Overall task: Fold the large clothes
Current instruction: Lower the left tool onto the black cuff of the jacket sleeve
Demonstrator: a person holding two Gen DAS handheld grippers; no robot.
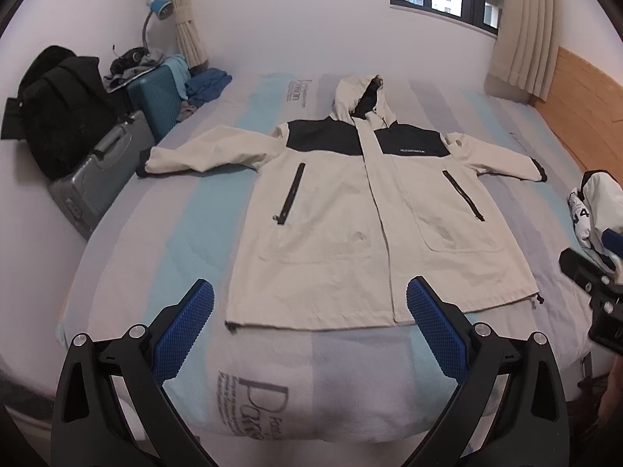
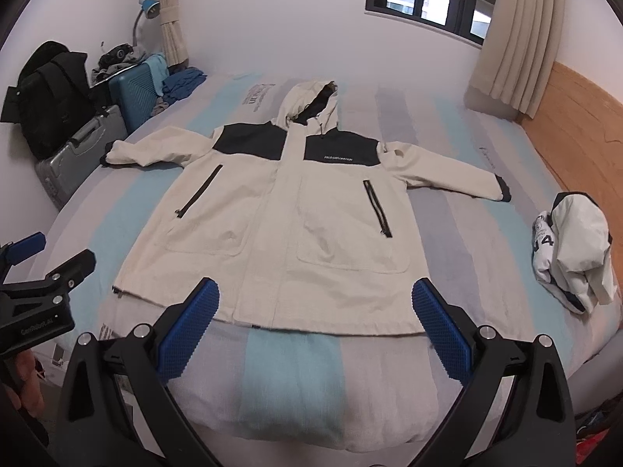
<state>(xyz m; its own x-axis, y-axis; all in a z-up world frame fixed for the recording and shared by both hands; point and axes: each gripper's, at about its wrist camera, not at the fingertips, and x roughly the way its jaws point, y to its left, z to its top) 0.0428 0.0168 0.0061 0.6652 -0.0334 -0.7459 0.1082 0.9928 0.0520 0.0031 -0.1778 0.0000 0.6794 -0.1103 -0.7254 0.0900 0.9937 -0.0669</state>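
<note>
A cream hooded jacket with dark shoulder panels lies flat, face up, on the striped bed, sleeves spread out to both sides and hood pointing toward the far wall. It also shows in the right wrist view. My left gripper is open and empty, hovering over the jacket's hem near the left side. My right gripper is open and empty, hovering over the hem near the right side. The left gripper also shows at the left edge of the right wrist view.
A crumpled white garment lies on the bed's right side. A grey case, a teal suitcase and a black bag stand along the left wall. A wooden headboard runs along the right.
</note>
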